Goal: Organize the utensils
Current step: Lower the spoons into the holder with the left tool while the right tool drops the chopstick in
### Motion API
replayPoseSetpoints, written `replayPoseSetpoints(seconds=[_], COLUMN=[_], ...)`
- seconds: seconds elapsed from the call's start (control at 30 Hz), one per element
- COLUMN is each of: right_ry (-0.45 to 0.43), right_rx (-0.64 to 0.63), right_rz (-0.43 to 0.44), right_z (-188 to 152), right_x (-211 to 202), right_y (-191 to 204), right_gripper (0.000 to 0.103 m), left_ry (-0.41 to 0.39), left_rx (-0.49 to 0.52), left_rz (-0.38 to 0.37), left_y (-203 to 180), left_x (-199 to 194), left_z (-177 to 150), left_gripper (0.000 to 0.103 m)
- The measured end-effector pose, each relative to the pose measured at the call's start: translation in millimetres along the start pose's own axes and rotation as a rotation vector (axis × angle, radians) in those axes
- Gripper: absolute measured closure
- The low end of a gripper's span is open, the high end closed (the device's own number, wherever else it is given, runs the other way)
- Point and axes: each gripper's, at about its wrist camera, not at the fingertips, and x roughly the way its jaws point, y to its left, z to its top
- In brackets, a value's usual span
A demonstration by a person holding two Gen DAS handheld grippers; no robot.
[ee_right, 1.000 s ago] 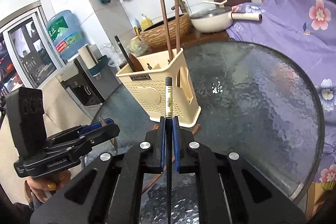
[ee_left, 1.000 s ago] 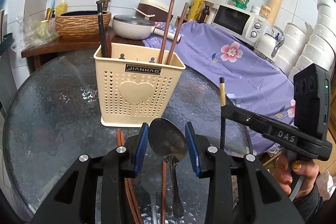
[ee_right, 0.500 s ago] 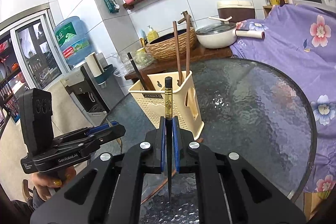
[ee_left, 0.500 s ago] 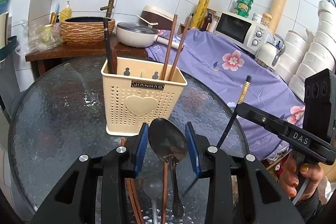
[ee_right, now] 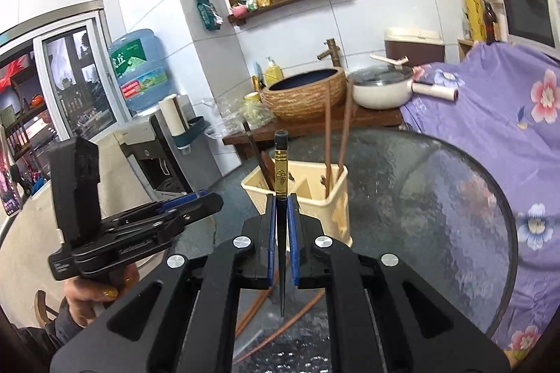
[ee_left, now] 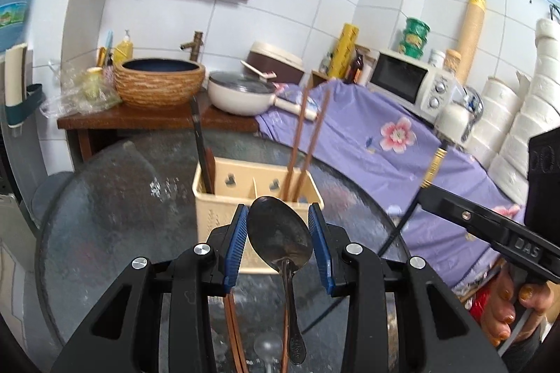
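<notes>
Two grippers: both loaded, both lifted off the table, facing the holder.
Table [ee_left: 105, 198]: round textured glass; loose brown chopsticks [ee_left: 232, 327] and a small clear spoon [ee_left: 267, 346] lie on it below the left tool.
Utensil holder [ee_left: 224, 215]: cream, perforated, upright near table centre; divided compartments, two brown chopsticks [ee_left: 297, 149] leaning in one on the right, one black chopstick [ee_left: 201, 142] in the left one.
Left gripper [ee_left: 278, 238]: jaws narrow, gripping a dark metal spoon [ee_left: 280, 229], bowl up between the blue pads, handle hanging down; exact pad contact hard to tell.
Right gripper [ee_right: 281, 233]: clamped tight on a black chopstick with gold band [ee_right: 281, 170], near vertical, tip down.
Pose: left tool level, aimed at the holder's front wall; right tool beside it on the person's right, angled toward the left compartment.
Step in hand, my read: carry each item over the holder rim.
Do well: bring the lower end above the rim first, match black with black, spoon into a free slot, lower straight, release only once the end is inside.
Risk: clipping the leaning chopsticks or tipping the light holder.
</notes>
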Motion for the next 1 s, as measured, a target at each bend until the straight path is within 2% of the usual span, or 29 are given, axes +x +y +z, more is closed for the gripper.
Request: replayPoseSetpoints(seconds=[0.3, 0.47, 0.63, 0.87, 1.0], right_ry=[-0.064, -0.114, -0.152, -0.166, -0.155], right_rx=[-0.046, -0.041, -0.039, -0.047, -0.077], right_rz=[-0.007, -0.019, -0.063, -0.134, -0.182], right_z=[61, 95, 119, 107, 91], right_x=[-2, 3, 17, 51, 69], right_y=[16, 18, 15, 1, -3], right_gripper=[0.096, 0.096, 0.096, 0.096, 0.096], left_ry=[-0.138, -0.22, -0.281, -0.275, -0.238], left_rx=[-0.032, -0.04, -0.038, 0.002, -0.021], left_rz=[0.083, 0.156, 0.216, 0.302, 0.308], left_y=[10, 12, 11, 16, 28], left_x=[-8, -1, 18, 61, 77], left_z=[63, 95, 113, 92, 74], left_gripper=[0.068, 0.068, 0.068, 0.068, 0.068])
